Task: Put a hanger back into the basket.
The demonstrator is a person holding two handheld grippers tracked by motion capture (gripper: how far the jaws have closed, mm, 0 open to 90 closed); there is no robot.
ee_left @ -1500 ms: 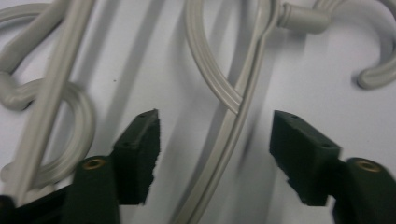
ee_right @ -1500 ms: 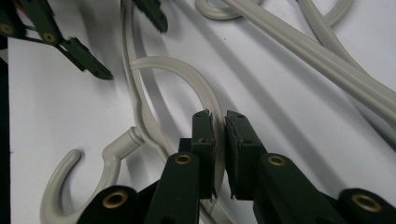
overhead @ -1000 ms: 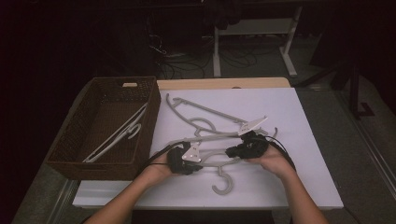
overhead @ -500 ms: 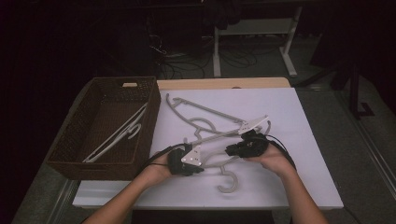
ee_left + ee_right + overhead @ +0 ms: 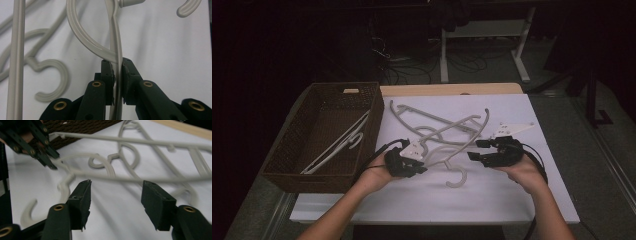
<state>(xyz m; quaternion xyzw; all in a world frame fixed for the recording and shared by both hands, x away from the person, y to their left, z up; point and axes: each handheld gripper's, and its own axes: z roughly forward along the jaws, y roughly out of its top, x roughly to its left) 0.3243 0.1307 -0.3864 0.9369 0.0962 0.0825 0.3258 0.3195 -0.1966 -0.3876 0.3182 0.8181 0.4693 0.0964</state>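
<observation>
Hanging from the left gripper point(image 5: 414, 167), the grey hanger point(image 5: 447, 155) is pinched at one arm's end between the shut jaws, seen close in the left gripper view point(image 5: 117, 75); its long axis runs from that grip toward the right gripper point(image 5: 479, 150), and its hook point(image 5: 458, 177) curls down toward the person, over the white table point(image 5: 512, 200); the right gripper's jaws have just been opening and stand apart, the hanger's arm point(image 5: 150, 179) crossing beyond their tips, not touched; farther from both grippers lie more hangers point(image 5: 432, 120); left of the left gripper stands a wicker basket point(image 5: 287, 160) holding hangers.
</observation>
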